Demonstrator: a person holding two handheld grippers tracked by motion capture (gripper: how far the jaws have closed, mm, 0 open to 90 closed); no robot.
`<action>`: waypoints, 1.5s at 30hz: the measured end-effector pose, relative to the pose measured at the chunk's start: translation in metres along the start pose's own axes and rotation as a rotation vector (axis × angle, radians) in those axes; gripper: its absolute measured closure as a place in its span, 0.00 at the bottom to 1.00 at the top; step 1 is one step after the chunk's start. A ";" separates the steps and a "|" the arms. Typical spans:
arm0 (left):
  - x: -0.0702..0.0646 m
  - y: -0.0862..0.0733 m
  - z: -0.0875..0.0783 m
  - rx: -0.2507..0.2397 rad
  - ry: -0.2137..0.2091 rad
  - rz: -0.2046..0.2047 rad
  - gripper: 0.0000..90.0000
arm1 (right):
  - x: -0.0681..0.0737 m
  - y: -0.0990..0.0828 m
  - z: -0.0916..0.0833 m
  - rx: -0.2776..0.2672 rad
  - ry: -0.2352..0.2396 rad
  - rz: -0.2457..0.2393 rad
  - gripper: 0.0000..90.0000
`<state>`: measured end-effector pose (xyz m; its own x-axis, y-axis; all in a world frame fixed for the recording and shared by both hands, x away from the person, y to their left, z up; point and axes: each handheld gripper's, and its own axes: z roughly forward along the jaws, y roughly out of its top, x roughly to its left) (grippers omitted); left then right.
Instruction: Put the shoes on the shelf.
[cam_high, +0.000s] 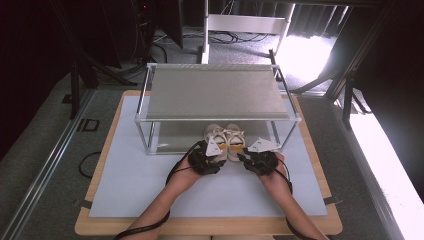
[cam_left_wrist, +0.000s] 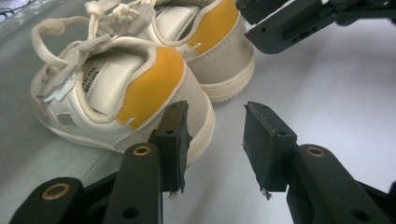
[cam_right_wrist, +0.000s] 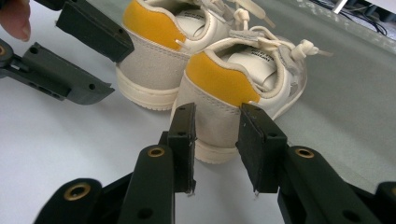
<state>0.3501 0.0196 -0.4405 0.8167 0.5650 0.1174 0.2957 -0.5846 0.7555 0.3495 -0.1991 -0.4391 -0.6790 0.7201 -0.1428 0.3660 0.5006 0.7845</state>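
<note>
Two small cream sneakers with orange heel patches stand side by side at the front of the rack's lower shelf, heels toward me: the left shoe (cam_high: 215, 131) (cam_left_wrist: 116, 88) (cam_right_wrist: 159, 46) and the right shoe (cam_high: 235, 137) (cam_right_wrist: 224, 84) (cam_left_wrist: 210, 46). My left gripper (cam_high: 216, 156) (cam_left_wrist: 215, 140) sits low just behind the left shoe's heel. Its jaws are apart, with bare mat in the gap and the heel beside its left jaw. My right gripper (cam_high: 246, 157) (cam_right_wrist: 217, 140) points at the right shoe's heel, jaws apart just short of it, the heel wider than the gap.
A metal two-tier rack (cam_high: 215, 95) stands on a pale mat (cam_high: 150, 185) over a wooden board. Its top shelf overhangs the shoes and its front posts flank them. Both forearms come in from the bottom edge with cables trailing. Dark floor and stands surround the table.
</note>
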 end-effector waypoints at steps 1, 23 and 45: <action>0.000 0.000 0.000 0.001 0.004 0.007 0.66 | 0.000 0.000 0.001 0.000 -0.001 -0.003 0.73; 0.034 -0.001 0.007 0.045 0.054 -0.016 0.66 | 0.002 0.019 0.036 -0.015 -0.038 0.032 0.75; 0.037 0.003 0.015 0.025 0.019 -0.038 0.65 | -0.002 0.019 0.048 -0.064 -0.076 0.041 0.52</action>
<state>0.3888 0.0300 -0.4441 0.7952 0.5977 0.1014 0.3386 -0.5767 0.7435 0.3882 -0.1675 -0.4530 -0.6129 0.7752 -0.1531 0.3496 0.4397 0.8273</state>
